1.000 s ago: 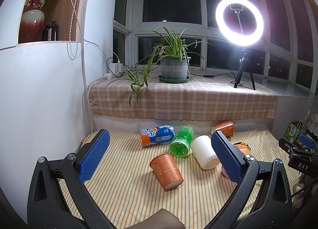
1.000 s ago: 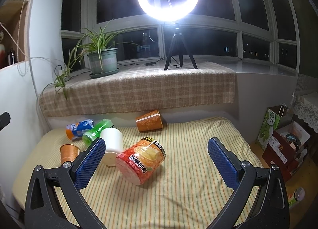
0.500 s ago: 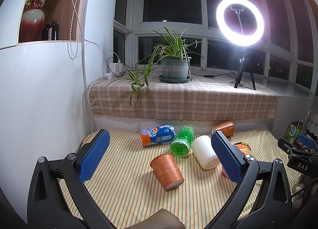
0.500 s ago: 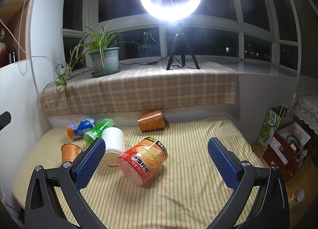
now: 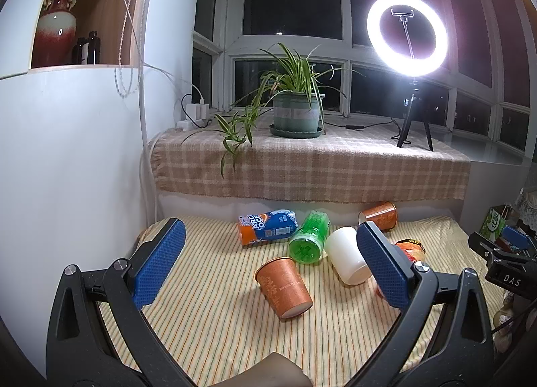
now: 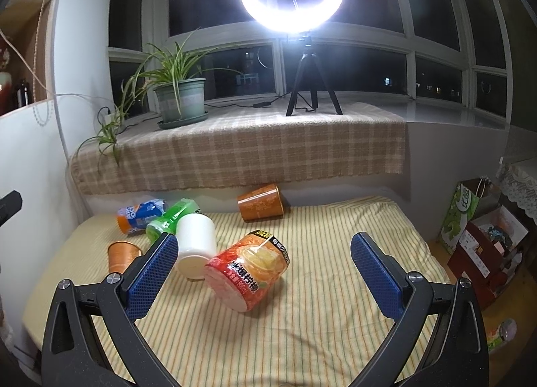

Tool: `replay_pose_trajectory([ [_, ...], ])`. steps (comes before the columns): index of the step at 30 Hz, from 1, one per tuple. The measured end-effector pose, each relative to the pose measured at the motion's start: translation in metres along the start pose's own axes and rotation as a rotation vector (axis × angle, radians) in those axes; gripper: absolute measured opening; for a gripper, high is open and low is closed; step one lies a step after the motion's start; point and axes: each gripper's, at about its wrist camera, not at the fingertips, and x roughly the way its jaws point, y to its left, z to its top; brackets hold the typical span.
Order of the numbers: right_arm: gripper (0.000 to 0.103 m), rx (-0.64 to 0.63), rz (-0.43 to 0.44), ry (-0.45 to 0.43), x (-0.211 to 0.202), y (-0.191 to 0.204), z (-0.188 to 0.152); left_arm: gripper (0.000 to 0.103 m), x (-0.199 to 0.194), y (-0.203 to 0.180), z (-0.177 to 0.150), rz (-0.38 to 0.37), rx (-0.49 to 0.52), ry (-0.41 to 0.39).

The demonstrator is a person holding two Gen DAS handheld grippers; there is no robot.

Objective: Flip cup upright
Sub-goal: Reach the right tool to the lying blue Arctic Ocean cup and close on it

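Observation:
Several cups lie on their sides on a striped cloth [image 5: 218, 320]. An orange paper cup [image 5: 283, 287] lies in front of my open, empty left gripper [image 5: 268, 266]; it also shows in the right wrist view [image 6: 122, 255]. A white cup [image 5: 345, 255] [image 6: 195, 245], a green cup [image 5: 308, 237], a blue-orange cup [image 5: 266, 227] and a second orange cup [image 5: 378, 215] [image 6: 261, 203] lie beyond. A red-orange printed cup [image 6: 248, 271] lies tilted in front of my open, empty right gripper [image 6: 265, 268].
A ledge with a checked cloth [image 6: 235, 148] holds a potted plant [image 5: 295, 111] and a ring light on a tripod [image 6: 310, 85]. A white wall [image 5: 67, 168] bounds the left. Bags and boxes [image 6: 480, 239] stand on the floor right of the cloth.
The right wrist view has shifted slightly, so the cups sit a little further right in it. The left gripper and the cups have not visibly moved.

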Motion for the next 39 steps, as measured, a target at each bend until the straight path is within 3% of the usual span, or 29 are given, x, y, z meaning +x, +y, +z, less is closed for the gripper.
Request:
replay_pose_trajectory([
  [10,0.102,0.016,0.051,0.04,0.017,0.008,0.002,0.103,0.01,0.009,-0.01,0.016,-0.017,0.026],
  [16,0.102,0.035,0.125,0.081,0.04,0.016,0.009,0.103,0.016,0.024,-0.018,0.047,-0.027,0.053],
  [30,0.099,0.105,0.388,0.334,0.148,0.053,0.036,0.103,0.026,0.066,-0.049,0.122,-0.055,0.136],
  [34,0.098,0.017,0.436,0.366,0.172,0.082,0.044,0.103,0.026,0.078,-0.054,0.139,-0.069,0.149],
  [39,0.096,-0.219,0.444,0.358,0.195,0.129,0.053,0.103,0.023,0.097,-0.061,0.167,-0.092,0.158],
])
